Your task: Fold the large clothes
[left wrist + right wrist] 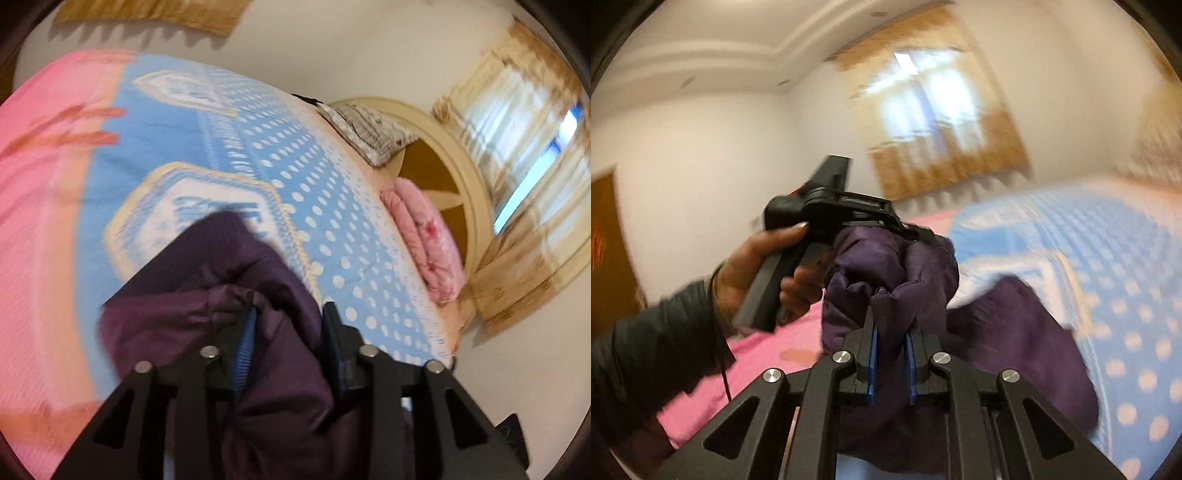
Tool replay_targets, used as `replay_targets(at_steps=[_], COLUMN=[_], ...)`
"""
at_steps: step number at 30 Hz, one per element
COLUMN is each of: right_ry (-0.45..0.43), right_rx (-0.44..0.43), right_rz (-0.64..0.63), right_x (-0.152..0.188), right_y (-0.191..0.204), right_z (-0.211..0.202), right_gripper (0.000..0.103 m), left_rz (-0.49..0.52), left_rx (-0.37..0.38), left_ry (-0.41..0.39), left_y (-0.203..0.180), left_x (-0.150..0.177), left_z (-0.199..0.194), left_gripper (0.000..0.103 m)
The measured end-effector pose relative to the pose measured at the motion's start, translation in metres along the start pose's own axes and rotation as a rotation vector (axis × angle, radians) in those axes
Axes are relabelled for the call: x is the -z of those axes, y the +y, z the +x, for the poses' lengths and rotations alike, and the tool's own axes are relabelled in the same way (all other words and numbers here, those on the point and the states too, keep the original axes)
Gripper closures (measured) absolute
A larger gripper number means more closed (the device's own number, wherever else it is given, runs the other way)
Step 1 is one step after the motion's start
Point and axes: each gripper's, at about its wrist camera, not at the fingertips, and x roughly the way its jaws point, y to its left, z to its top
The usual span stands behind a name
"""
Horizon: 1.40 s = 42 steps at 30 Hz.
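Note:
A dark purple padded garment (273,280) is lifted in a bunch above the bed. In the left wrist view my left gripper (290,325) is shut on a thick fold of it, which fills the gap between the blue pads (245,343). The right wrist view shows my right gripper (892,328) shut on another fold of the garment (1015,343), with its jaws close together. Just beyond it is the left gripper (908,230), held by a person's hand (753,266) in a dark sleeve, with purple fabric hanging from its tip. The rest of the garment droops below both grippers.
The bed carries a blue blanket with white dots (325,192) over a pink sheet (40,206). A folded pink quilt (424,236) and a pillow (369,133) lie by the cream headboard (469,177). Curtained windows (934,110) and a brown door (605,251) line the walls.

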Motion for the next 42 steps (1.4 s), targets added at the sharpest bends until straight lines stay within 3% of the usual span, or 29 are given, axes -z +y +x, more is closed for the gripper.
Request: replay_targets(at_steps=[1,3,5,10,12,15,16,17,19,21,22,24,25,26,28,30,35,40,42], right_ry=[0.007,0.018,0.048,0.076,0.089,0.066,0.033,-0.006,-0.036,0.024,0.112,0.201,0.252,0.285,0.284,0.326,0.375,0.391,0.4], right_rx=[0.01,0.028,0.041,0.045,0.057,0.142,0.163,0.181,0.192,0.141,0.082,0.06,0.029,0.008,-0.022,-0.086,-0.153,-0.17,-0.191], right_rz=[0.039,0.149,0.239,0.328,0.356,0.343,0.332,0.322,0.312,0.29,0.279,0.3,0.318,0.346,0.401,0.503,0.634,0.753,0.768], right_x=[-0.001,0.008,0.019,0.037,0.036,0.027,0.022,0.015,0.001,-0.012,-0.016,-0.013,-0.008,0.0,0.01,0.026,0.046,0.061,0.068], right_y=[-0.014,-0.053,-0.083,-0.117,-0.121,-0.121,-0.123,-0.123,-0.127,-0.134,-0.14,-0.153,-0.16,-0.171,-0.182,-0.192,-0.195,-0.168,-0.138], right_z=[-0.001,-0.004,-0.002,0.001,-0.001,-0.022,-0.029,-0.037,-0.041,-0.024,0.0,0.025,0.036,0.045,0.048,0.052,0.05,0.037,0.022], right_gripper=[0.092,0.092,0.092,0.092,0.085,0.053,0.038,0.032,0.032,0.031,0.031,0.031,0.029,0.019,0.016,0.016,0.02,0.022,0.021], left_rz=[0.033,0.09,0.122,0.151,0.152,0.116,0.106,0.105,0.127,0.163,0.175,0.185,0.182,0.177,0.155,0.161,0.223,0.295,0.327], left_rx=[-0.033,-0.083,-0.147,-0.148,-0.164,-0.162,-0.157,-0.156,-0.173,-0.203,-0.217,-0.229,-0.226,-0.219,-0.194,-0.183,-0.193,-0.127,-0.09], left_ry=[0.001,-0.022,-0.057,-0.137,-0.129,-0.126,-0.113,-0.103,-0.091,-0.072,-0.066,-0.063,-0.063,-0.063,-0.053,-0.043,-0.026,0.009,0.05], left_y=[-0.008,-0.024,-0.033,-0.048,-0.052,-0.048,-0.046,-0.046,-0.053,-0.063,-0.066,-0.068,-0.067,-0.064,-0.057,-0.058,-0.069,-0.081,-0.088], left_x=[-0.002,-0.002,0.003,0.003,-0.001,-0.002,-0.001,0.0,0.003,0.003,0.004,0.004,0.004,0.003,0.003,0.004,0.011,0.023,0.03], left_z=[0.017,0.05,0.072,0.085,0.096,0.108,0.114,0.119,0.123,0.129,0.13,0.13,0.13,0.128,0.129,0.131,0.131,0.121,0.117], left_gripper=[0.064,0.052,0.047,0.037,0.036,0.036,0.035,0.033,0.031,0.028,0.028,0.027,0.027,0.025,0.025,0.021,0.02,0.019,0.019])
